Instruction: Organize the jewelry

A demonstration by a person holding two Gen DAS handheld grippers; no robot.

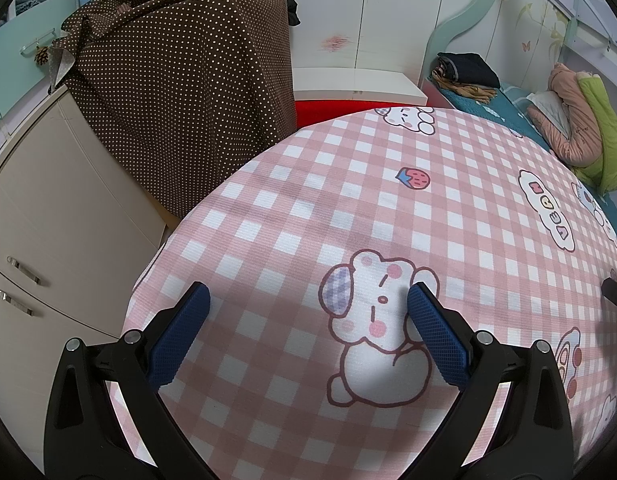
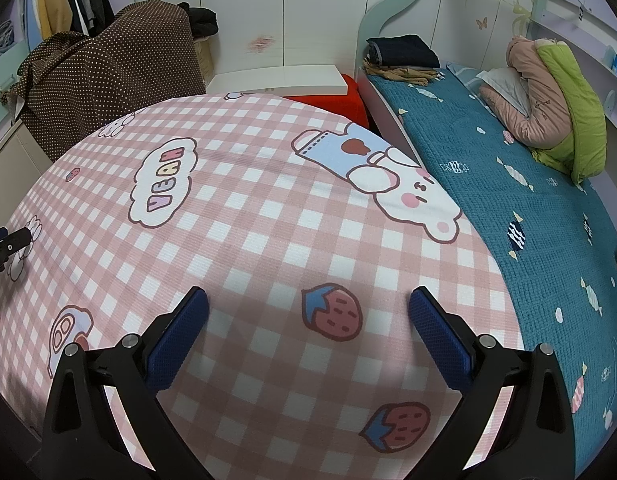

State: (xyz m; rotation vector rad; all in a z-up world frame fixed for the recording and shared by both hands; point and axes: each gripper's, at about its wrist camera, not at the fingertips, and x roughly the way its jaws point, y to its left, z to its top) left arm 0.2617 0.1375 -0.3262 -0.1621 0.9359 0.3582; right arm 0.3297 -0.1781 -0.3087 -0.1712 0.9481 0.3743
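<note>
No jewelry shows in either view. My left gripper (image 1: 308, 296) hangs open over the pink checked tablecloth (image 1: 348, 200), with its blue-padded fingers (image 1: 436, 336) on either side of a printed bunny. My right gripper (image 2: 308, 300) is open too, above a printed strawberry on the same cloth (image 2: 228, 240). Nothing lies between either pair of fingers. The tip of the right gripper (image 1: 616, 296) shows at the right edge of the left wrist view. The tip of the left gripper (image 2: 8, 244) shows at the left edge of the right wrist view.
A brown dotted cloth (image 1: 176, 92) covers furniture beyond the table's left edge, above a beige cabinet (image 1: 60, 220). A bed with a teal quilt (image 2: 508, 200), folded clothes (image 2: 404, 54) and a pink and green bundle (image 2: 548, 96) runs along the table's right side. White wardrobe doors (image 2: 308, 12) stand behind.
</note>
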